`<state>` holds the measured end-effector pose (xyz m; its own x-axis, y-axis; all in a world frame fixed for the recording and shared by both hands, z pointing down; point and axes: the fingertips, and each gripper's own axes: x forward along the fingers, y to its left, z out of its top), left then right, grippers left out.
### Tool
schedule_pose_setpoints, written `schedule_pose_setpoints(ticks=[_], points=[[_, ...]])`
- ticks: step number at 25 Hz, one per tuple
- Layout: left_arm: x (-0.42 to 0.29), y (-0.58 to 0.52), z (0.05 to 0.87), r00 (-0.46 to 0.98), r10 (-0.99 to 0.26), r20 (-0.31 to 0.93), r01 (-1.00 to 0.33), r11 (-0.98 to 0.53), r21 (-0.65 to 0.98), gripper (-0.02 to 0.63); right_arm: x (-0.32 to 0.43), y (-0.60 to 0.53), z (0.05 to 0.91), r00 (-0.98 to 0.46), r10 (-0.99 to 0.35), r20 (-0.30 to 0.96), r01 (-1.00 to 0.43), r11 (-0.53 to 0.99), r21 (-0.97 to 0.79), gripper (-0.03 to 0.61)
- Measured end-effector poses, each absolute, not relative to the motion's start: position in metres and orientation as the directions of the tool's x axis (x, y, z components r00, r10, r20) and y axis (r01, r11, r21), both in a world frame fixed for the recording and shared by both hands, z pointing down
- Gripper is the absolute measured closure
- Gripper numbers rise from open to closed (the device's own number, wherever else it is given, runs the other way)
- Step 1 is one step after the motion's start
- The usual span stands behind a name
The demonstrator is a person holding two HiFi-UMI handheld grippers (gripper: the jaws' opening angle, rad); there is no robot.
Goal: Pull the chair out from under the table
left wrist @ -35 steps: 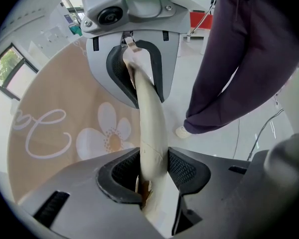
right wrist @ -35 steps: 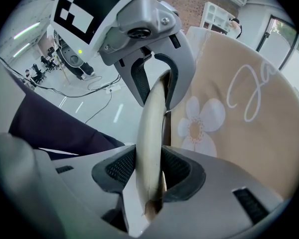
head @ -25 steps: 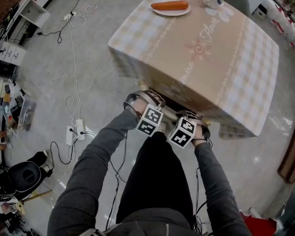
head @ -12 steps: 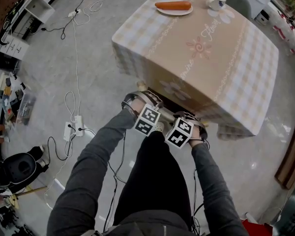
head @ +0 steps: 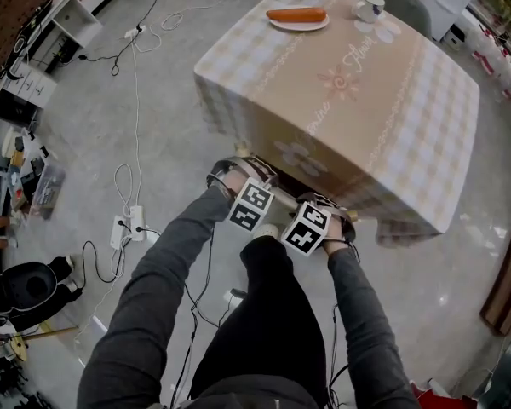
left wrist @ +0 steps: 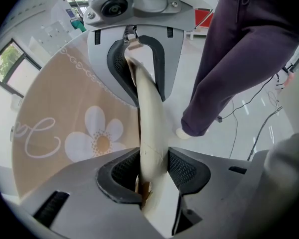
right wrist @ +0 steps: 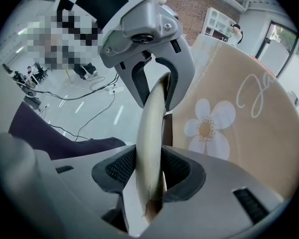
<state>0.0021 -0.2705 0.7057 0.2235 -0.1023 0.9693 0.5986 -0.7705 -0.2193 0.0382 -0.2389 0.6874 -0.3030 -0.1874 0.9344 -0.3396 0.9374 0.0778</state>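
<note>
- Clenched on the chair [left wrist: 148,98] top rail with left tool [left wrist: 150,133] and right tool [right wrist: 153,133].
- Tucked under the desk [head: 366,92] edge.
- Probably stiff, fairly heavy; best gripped at the rail, pulled evenly.

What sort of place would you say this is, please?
Probably a lab or studio staged as a dining room: a clothed table with a carrot and cup, yet loose cables and a power strip on the floor.

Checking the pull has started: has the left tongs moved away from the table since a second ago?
No. The left tongs sit as close to the hanging tablecloth as before, shut on the chair rail.
</note>
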Motion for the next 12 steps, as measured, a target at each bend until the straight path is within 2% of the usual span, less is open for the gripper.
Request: schedule_pose_setpoints(ticks=[12], points=[[0.001,-0.2697,0.7065,0.196,-0.098,0.976,0.605,-0.771,-0.199,0.451,0.0381,-0.2375,0.6873,-0.309,-0.179,0.934,-0.336,0.939,0.069,0.423]])
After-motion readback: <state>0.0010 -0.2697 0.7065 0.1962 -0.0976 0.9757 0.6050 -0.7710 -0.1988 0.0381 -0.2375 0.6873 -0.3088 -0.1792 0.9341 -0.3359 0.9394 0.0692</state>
